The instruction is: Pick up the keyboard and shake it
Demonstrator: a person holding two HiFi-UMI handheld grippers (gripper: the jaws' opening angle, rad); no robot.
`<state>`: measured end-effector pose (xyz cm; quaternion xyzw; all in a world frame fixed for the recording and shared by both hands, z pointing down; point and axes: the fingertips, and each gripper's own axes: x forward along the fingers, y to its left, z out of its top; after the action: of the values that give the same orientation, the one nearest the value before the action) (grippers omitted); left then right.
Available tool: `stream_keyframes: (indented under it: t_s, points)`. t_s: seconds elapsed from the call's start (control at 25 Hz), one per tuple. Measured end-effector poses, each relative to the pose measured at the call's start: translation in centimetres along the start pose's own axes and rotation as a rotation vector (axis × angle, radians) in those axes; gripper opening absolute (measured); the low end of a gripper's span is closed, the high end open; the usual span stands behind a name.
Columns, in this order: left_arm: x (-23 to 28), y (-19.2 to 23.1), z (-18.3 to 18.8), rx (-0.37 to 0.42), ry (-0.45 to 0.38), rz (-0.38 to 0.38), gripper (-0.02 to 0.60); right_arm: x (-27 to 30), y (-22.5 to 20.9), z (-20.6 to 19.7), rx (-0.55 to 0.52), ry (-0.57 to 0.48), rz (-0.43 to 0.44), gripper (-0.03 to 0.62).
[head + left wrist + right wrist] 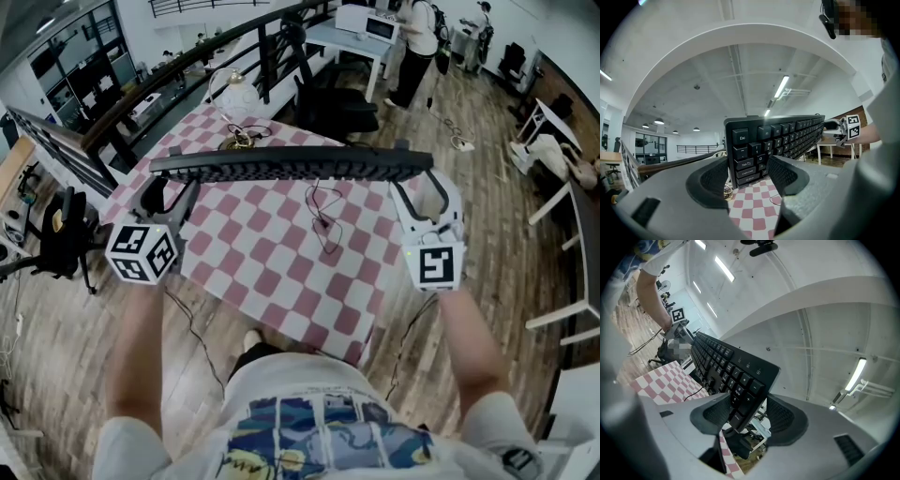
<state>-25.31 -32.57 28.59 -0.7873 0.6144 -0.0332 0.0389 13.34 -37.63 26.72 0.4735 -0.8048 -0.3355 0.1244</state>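
Checkered tablecloth [281, 262] lies below the keyboard [291, 166], which is held clear above it. Left gripper [172, 190] pinches the keyboard's left end; right gripper [422, 187] pinches its right end.

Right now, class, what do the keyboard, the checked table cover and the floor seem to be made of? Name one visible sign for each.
The keyboard: matte black plastic, judging by its moulded keys with printed legends.
The checked table cover: probably cloth or vinyl; it lies flat and seems to hang over the table's edge.
The floor: wood or wood-look laminate, shown by its brown plank seams.
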Motion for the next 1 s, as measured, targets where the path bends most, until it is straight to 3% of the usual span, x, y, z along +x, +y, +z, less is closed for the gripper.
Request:
stream_keyframes:
  t_s: [1.0]
  points:
    - [1.2,-0.2,-0.4,-0.004,-0.002,-0.004,0.265,0.6,-0.3,-1.1,0.007,0.010,-0.006,0.238]
